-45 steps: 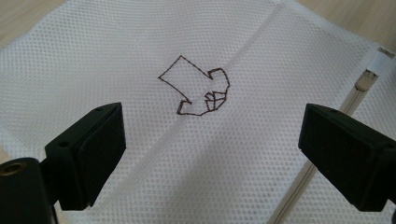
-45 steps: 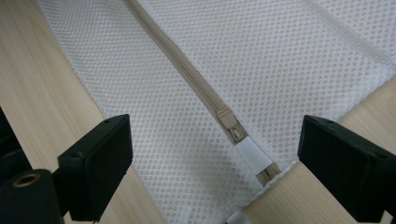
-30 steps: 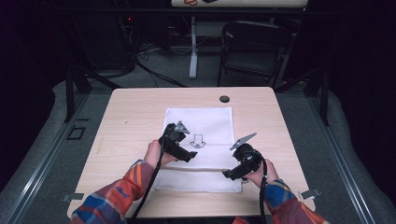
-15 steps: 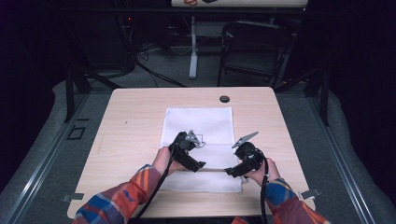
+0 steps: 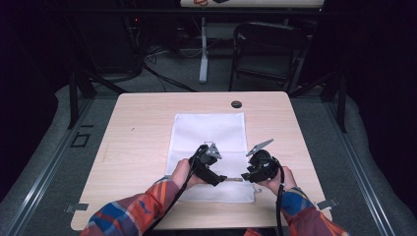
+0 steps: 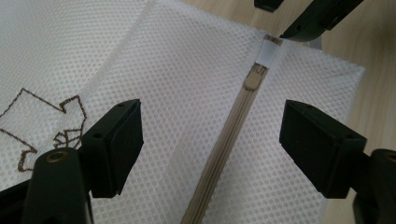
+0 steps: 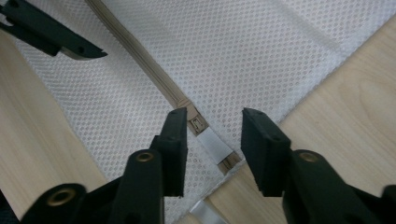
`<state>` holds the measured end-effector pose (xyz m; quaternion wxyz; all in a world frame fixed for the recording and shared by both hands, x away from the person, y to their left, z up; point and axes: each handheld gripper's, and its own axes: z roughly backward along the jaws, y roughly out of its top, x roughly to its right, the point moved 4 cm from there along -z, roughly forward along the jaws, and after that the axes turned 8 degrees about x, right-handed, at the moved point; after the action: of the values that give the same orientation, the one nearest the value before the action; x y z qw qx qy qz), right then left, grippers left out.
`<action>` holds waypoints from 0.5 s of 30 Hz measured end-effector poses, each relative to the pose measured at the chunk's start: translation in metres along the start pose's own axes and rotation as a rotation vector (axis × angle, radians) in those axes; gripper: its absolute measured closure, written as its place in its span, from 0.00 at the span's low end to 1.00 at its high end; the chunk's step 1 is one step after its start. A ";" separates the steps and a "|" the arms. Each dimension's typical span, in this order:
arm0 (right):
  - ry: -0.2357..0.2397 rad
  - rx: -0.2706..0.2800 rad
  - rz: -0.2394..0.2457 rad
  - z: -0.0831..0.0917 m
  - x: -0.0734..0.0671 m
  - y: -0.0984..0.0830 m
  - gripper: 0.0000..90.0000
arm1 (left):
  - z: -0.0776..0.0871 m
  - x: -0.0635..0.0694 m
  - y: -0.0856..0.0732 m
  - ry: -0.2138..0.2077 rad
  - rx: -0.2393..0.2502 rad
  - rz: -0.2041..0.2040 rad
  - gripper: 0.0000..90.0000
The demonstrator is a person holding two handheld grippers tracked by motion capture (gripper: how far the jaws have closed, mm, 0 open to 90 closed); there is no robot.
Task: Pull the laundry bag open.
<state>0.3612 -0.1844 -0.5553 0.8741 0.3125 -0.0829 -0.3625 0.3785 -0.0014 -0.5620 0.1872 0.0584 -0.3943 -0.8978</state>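
Whereas the left gripper [image 5: 222, 180] hovered over the middle of the white mesh bag [image 5: 209, 132] a second earlier, it now sits lower, near the bag's near edge, just beside the right gripper [image 5: 244, 178], which has kept its place. Both pairs of jaws have just been closing, yet both remain spread. The left jaws straddle the beige zipper [image 6: 233, 126] without touching it; the right jaws flank the zipper pull [image 7: 198, 124] and its white end tab [image 7: 214, 145], gripping neither. The bag lies flat on the wooden table [image 5: 142, 123].
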 end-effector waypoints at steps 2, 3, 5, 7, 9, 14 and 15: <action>0.012 -0.008 -0.003 -0.002 0.000 -0.002 0.77 | -0.002 0.001 0.002 -0.019 0.001 -0.002 0.33; 0.009 -0.018 0.000 -0.003 0.001 -0.003 0.81 | -0.004 0.001 0.002 -0.016 -0.002 -0.003 0.35; 0.018 -0.028 -0.013 -0.007 0.003 -0.005 0.88 | -0.007 0.002 0.003 -0.032 0.004 -0.003 0.40; 0.013 -0.047 -0.012 -0.009 0.006 -0.006 0.92 | -0.011 0.003 0.004 -0.030 0.008 -0.006 0.44; 0.012 -0.053 -0.022 -0.012 0.007 -0.007 0.97 | -0.015 0.005 0.005 -0.045 0.012 -0.007 0.48; 0.012 -0.086 -0.020 -0.018 0.007 -0.010 1.00 | -0.025 0.011 0.007 -0.075 0.011 -0.024 0.55; 0.020 -0.080 -0.021 -0.020 0.007 -0.010 1.00 | -0.026 0.012 0.006 -0.072 -0.003 -0.031 0.56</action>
<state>0.3677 -0.1849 -0.5783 0.8827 0.2819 -0.0565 -0.3717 0.3761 -0.0278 -0.5746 0.1591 0.0317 -0.3984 -0.9027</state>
